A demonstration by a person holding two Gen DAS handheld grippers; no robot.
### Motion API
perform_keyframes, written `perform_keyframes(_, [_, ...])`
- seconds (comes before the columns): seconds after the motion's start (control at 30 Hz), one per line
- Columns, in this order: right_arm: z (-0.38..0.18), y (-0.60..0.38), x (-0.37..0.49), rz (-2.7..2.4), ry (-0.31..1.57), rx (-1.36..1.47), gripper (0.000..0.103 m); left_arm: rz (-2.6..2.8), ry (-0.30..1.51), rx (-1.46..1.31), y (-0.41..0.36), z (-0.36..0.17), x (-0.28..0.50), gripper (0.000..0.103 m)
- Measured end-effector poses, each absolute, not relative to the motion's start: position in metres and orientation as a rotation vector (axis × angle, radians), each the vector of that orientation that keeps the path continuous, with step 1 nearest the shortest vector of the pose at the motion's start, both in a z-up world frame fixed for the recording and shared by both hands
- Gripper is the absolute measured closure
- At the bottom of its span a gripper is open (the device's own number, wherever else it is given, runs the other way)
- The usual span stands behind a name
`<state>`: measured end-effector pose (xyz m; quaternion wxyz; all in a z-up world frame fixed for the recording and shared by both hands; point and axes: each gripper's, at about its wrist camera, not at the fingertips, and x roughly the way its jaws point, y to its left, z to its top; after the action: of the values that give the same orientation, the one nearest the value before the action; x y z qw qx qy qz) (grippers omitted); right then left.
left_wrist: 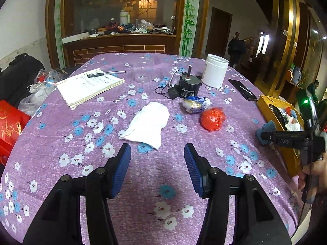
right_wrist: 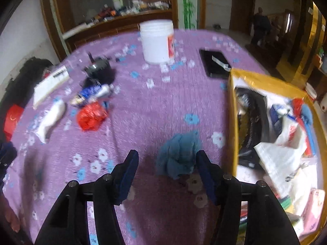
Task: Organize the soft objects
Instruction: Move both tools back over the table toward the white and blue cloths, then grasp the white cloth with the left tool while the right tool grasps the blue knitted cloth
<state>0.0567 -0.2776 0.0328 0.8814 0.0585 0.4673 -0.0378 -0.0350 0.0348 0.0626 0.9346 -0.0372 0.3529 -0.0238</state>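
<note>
Blue cloth (right_wrist: 177,155) between right-wrist jaws

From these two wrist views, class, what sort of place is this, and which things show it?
Probably a lived-in home, likely a dining or living room: a table under a purple floral tablecloth, a cluttered wooden cabinet shelf behind, and an interior wooden door.

I'm working in a lived-in home: my surface wears a purple flowered tablecloth (left_wrist: 61,138), behind it a wood-framed serving hatch (left_wrist: 120,10) with painted bamboo trim (left_wrist: 189,16) shows a cluttered ledge (left_wrist: 130,30), and dark wooden doors (left_wrist: 217,32) lead off the room.
</note>
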Motion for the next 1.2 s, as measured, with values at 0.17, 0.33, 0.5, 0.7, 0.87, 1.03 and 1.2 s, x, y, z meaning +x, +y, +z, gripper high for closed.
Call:
perform_keyframes(0.17, [0.024, -0.275, 0.060, -0.091, 0.976, 0.111, 0.072, -0.048, 0.760, -0.072, 0.045, 0.063, -0.025, 0.050])
perform_keyframes(0.33, [0.051, -0.247, 0.038, 0.107, 0.789, 0.159, 0.072, -0.058, 0.831, -0.037, 0.051, 0.064, 0.007, 0.039])
perform_keyframes(0.5, [0.045, -0.223, 0.033, 0.306, 0.700, 0.252, 0.072, -0.060, 0.912, 0.046, 0.045, 0.055, 0.046, 0.037])
perform_keyframes(0.7, [0.028, -0.230, 0.035, 0.391, 0.703, 0.349, 0.072, -0.028, 0.963, 0.075, 0.037, 0.036, 0.090, 0.034])
perform_keyframes(0.87, [0.032, -0.238, 0.030, 0.391, 0.678, 0.370, 0.072, 0.006, 1.020, 0.039, 0.037, 0.015, 0.107, 0.098])
perform_keyframes(1.03, [0.034, -0.237, 0.028, 0.389, 0.673, 0.376, 0.072, 0.022, 0.972, 0.010, 0.036, 0.022, 0.088, 0.102])
perform_keyframes(1.2, [0.036, -0.237, 0.027, 0.383, 0.657, 0.369, 0.072, -0.036, 0.868, -0.003, 0.016, 0.048, 0.055, 0.102])
